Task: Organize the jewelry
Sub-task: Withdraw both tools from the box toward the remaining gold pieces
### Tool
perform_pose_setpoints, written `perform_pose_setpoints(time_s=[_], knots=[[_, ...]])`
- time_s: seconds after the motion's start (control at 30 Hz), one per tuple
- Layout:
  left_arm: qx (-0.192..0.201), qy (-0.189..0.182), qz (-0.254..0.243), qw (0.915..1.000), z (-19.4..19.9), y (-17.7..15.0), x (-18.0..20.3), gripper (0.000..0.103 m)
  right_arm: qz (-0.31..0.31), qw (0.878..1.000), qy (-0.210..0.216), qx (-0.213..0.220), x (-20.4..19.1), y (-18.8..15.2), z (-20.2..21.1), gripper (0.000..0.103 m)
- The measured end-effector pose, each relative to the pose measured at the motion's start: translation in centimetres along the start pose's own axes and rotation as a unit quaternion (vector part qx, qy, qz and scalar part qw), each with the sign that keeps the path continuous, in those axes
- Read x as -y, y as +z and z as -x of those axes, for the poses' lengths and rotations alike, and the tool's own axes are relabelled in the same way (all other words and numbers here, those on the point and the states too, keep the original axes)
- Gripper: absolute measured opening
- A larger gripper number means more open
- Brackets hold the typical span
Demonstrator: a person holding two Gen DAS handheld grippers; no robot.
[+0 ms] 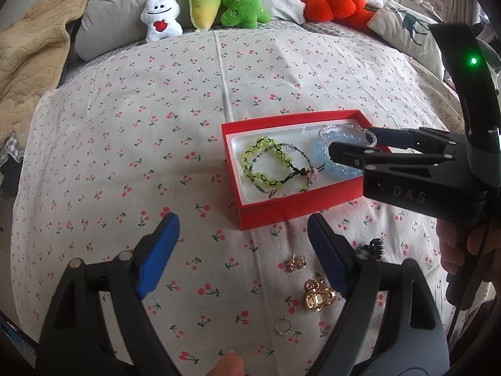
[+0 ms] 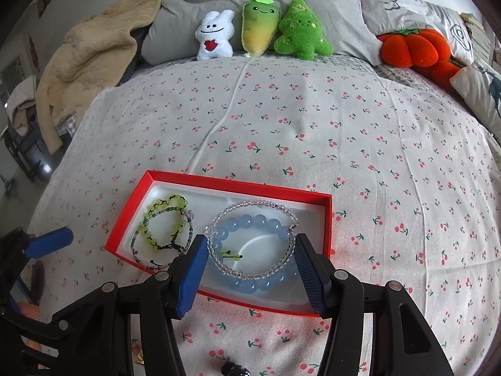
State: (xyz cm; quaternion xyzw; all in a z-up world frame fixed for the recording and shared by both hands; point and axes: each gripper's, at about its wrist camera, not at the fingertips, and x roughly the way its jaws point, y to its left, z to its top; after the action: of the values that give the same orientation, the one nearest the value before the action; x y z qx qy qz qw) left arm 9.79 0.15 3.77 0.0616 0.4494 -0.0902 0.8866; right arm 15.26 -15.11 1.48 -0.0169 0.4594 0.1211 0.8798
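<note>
Over the red box (image 2: pixel 325 206) on the bed, right tongs (image 2: pixel 250 261) hang spread wide, gripping nothing; a clear bead bracelet (image 2: pixel 250 210) lies atop the blue bead bracelet (image 2: pixel 250 221) directly between the fingers, apparently deposited there. Green bracelets (image 1: pixel 266 163) occupy the box's far-left end, keeping types apart. Left tongs (image 1: pixel 242 255) sit released just in front of the box, above loose pieces waiting on the sheet: gold clip (image 1: pixel 317 296), small earrings (image 1: pixel 296 263), ring (image 1: pixel 284 326).
</note>
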Motion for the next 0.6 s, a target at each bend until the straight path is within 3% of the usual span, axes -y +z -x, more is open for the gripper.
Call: perform_pose_setpoints(time_s=[0.2,0.37,0.6], knots=[[0.004,0.017,-0.002,0.9998,0.4,-0.3,-0.2,0.096,-0.004,1.000,0.006,0.016,0.3,-0.2,1.8,0.073],[0.002,0.028,-0.009,0.9996,0.8,-0.6,-0.3,0.101,-0.011,1.000,0.004,0.023,1.0,-0.5,3.6,0.073],[-0.024,0.026,0.013,0.9993,1.1,-2.3,-0.9,0.102,-0.020,1.000,-0.010,0.017,1.6,-2.0,5.6,0.083]])
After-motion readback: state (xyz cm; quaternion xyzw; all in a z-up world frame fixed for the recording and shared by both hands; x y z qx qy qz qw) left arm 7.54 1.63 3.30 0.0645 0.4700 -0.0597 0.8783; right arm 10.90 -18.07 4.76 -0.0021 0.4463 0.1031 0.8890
